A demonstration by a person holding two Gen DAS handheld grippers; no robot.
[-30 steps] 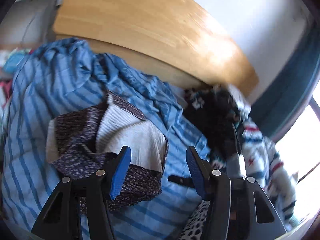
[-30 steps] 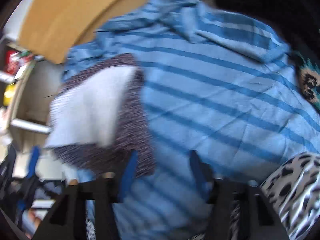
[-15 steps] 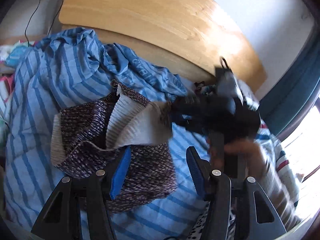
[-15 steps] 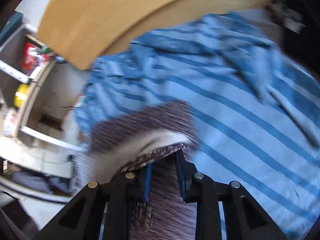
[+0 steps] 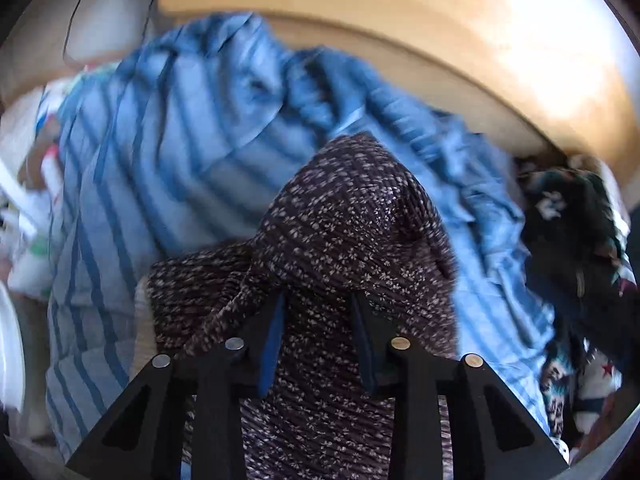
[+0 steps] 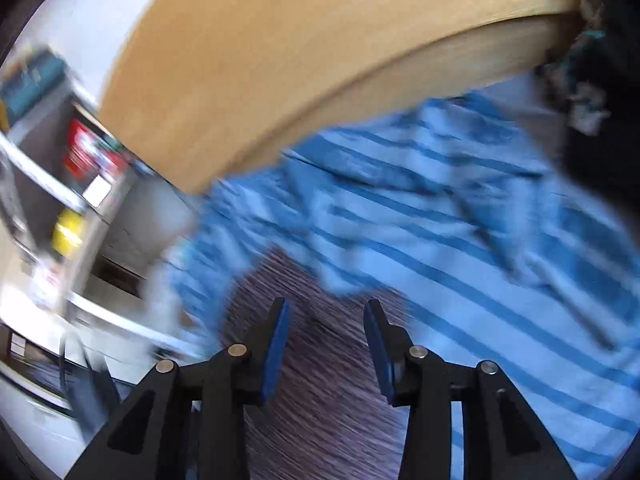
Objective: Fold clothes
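Behind everything we see the wooden headboard, and below it the blue striped duvet that covers the bed and serves as our folding surface. A dark heap of other clothes lies at its right edge. On the duvet rests the task's garment, a dark speckled knit top, bunched into a hump just in front of both tools.

Our left gripper is closing with a ridge of that knit between its blue pads, though we cannot tell whether they press it yet. Our right gripper is opening over the same knit, blurred, with nothing clamped.

To do this fold well, we judge that the left should pinch only the top's edge, not the duvet beneath, and the right should take a matching corner so the fabric lifts evenly.
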